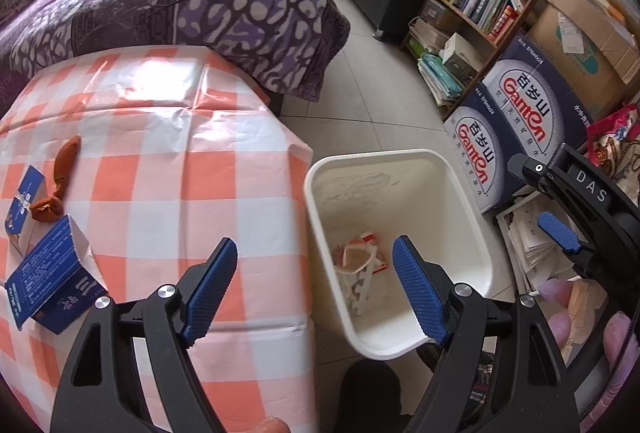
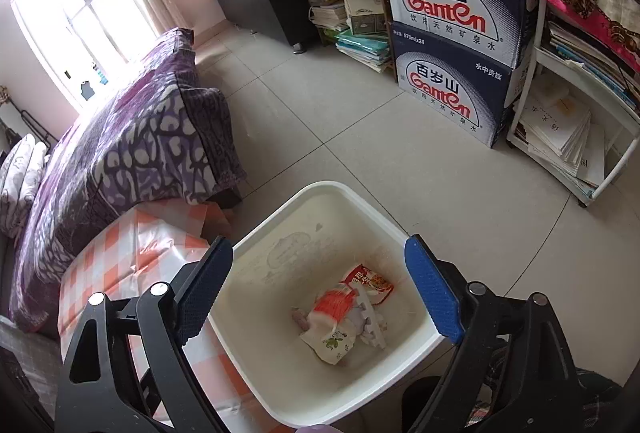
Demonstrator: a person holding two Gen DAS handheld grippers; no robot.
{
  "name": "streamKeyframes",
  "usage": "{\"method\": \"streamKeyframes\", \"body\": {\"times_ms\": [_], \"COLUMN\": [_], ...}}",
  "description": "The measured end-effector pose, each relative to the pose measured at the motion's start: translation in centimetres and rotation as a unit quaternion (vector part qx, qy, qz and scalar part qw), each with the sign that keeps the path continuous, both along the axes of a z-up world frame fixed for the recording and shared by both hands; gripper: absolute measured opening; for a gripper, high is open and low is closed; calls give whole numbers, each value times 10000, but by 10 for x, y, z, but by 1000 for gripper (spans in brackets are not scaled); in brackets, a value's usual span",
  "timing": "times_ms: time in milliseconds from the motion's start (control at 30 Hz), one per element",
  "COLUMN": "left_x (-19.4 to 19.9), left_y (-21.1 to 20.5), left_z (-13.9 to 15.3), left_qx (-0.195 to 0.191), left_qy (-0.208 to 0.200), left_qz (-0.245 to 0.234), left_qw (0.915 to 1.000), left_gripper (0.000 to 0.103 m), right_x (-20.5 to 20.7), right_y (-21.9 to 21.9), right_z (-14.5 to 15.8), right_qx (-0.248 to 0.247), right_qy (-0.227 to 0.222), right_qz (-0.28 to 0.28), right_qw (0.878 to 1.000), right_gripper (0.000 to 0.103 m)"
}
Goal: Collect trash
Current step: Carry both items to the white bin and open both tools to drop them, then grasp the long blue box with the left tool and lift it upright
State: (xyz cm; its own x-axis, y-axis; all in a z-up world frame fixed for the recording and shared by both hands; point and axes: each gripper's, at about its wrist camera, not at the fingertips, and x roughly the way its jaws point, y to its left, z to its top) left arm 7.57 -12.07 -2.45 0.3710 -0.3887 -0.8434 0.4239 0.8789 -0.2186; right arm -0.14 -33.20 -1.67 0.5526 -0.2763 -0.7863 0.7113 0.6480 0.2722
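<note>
1. We see the white bin point(image 2: 320, 385) on the tiled floor, just beside the checked table point(image 1: 168, 169); wrappers point(image 2: 348, 309) lie at its bottom.
2. Our right gripper point(image 2: 320, 285) hangs over the bin, jaws wide, nothing between them.
3. Our left gripper point(image 1: 316, 285) straddles the table edge and bin rim, jaws wide and empty.
4. On the table we note two blue cartons point(image 1: 52, 269) and a brown peel point(image 1: 60, 173).
</note>
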Motion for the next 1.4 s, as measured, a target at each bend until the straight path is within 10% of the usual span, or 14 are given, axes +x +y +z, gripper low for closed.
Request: {"method": "streamKeyframes", "body": {"times_ms": [467,900,1100,1400], "left_x": [53,62,65,68], "left_y": [110,154,184,246], "left_z": [-26,-83,-81,-28], "left_qx": [1766,3010,2634,1400], "left_qy": [259,549,625,355], "left_qz": [7,-921,-588,474], "left_qw": [9839,9476,9609,9884], "left_gripper": [85,88,43,32], "right_x": [55,86,96,108], "right_y": [90,145,165,206], "right_z": [-20,-43,-51,-60], "right_qx": [-359,-302,-299,-314], "right_qy": [630,1042,1123,974], "right_qz": [1355,2018,2194,2746], "right_qw": [9881,9734,9687,9561], "right_gripper": [91,92,92,92]}}
